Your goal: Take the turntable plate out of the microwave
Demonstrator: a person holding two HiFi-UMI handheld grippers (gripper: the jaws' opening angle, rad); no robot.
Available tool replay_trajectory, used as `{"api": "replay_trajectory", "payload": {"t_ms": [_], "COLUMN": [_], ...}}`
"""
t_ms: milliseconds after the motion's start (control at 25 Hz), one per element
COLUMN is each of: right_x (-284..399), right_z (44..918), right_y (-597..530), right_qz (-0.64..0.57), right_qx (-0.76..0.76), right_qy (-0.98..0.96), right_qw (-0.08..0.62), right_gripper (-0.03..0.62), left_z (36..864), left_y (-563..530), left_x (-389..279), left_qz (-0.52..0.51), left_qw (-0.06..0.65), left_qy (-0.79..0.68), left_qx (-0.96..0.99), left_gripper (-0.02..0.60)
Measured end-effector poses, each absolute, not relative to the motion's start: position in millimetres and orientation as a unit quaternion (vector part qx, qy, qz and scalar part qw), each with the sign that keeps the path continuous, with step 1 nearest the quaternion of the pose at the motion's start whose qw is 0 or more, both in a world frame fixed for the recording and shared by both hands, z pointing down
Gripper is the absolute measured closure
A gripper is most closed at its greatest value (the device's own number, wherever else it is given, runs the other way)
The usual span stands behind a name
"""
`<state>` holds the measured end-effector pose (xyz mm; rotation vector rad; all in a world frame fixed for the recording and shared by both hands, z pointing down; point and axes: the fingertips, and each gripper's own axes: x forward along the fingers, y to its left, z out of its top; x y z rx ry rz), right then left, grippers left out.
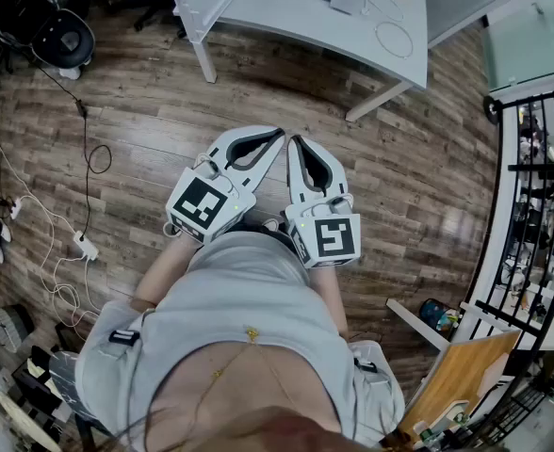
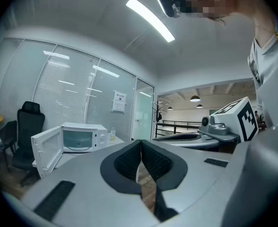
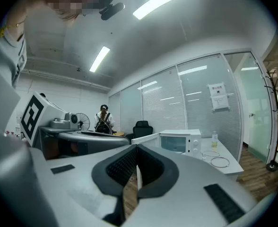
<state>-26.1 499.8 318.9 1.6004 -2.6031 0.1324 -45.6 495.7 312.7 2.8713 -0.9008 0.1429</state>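
A white microwave [image 2: 82,137] stands on a white table [image 1: 286,22] with its door [image 2: 45,151] swung open to the left. It also shows in the right gripper view, where the microwave [image 3: 180,141] is some way ahead. The turntable plate cannot be made out inside. My left gripper [image 1: 278,137] and right gripper [image 1: 294,142] are held side by side at waist height over the wooden floor, well short of the table. Both are shut with nothing between the pads, as seen up close on the left gripper [image 2: 140,144] and the right gripper [image 3: 136,149].
A small bottle [image 3: 214,138] and looped cables [image 3: 219,162] lie on the table beside the microwave. A black office chair [image 2: 28,131] stands left of the table. Cables and a power strip [image 1: 84,246] trail on the floor at left. A black railing [image 1: 536,205] runs along the right. A person [image 3: 102,122] stands far back.
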Motion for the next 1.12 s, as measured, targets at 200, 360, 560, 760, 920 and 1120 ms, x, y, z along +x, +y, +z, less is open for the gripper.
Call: {"api": "replay_trajectory", "payload": {"t_ms": [200, 360, 560, 760, 920, 1120], "right_x": [-27.1, -27.5, -33.1, -42.7, -53.2, -70.9], "right_z": [310.6, 312.1, 315.1, 317.7, 321.8, 327.6], "right_y": [502.3, 494.9, 480.5, 455.8, 433.6, 409.6], "right_qz": [0.030, 0.038, 0.038, 0.043, 0.037, 0.035], "right_qx": [0.513, 0.509, 0.512, 0.522, 0.535, 0.545], "right_qy": [-0.858, -0.860, -0.858, -0.852, -0.844, -0.838], "right_qw": [0.028, 0.023, 0.025, 0.018, 0.021, 0.024], "right_gripper": [0.476, 0.476, 0.466, 0.436, 0.436, 0.436], "left_z": [314.7, 316.0, 318.6, 324.2, 325.9, 331.2], "left_y": [492.8, 483.3, 467.5, 443.5, 421.5, 397.7], "left_x": [-52.4, -60.4, -72.1, -86.2, -98.1, -114.8], "left_qz": [0.040, 0.032, 0.032, 0.021, 0.015, 0.028], "left_qw": [0.068, 0.073, 0.072, 0.096, 0.102, 0.099], "left_qy": [-0.316, -0.320, -0.320, -0.307, -0.290, -0.280], "left_qx": [0.945, 0.944, 0.944, 0.947, 0.951, 0.954], "left_gripper": [0.549, 0.451, 0.451, 0.445, 0.445, 0.431]}}
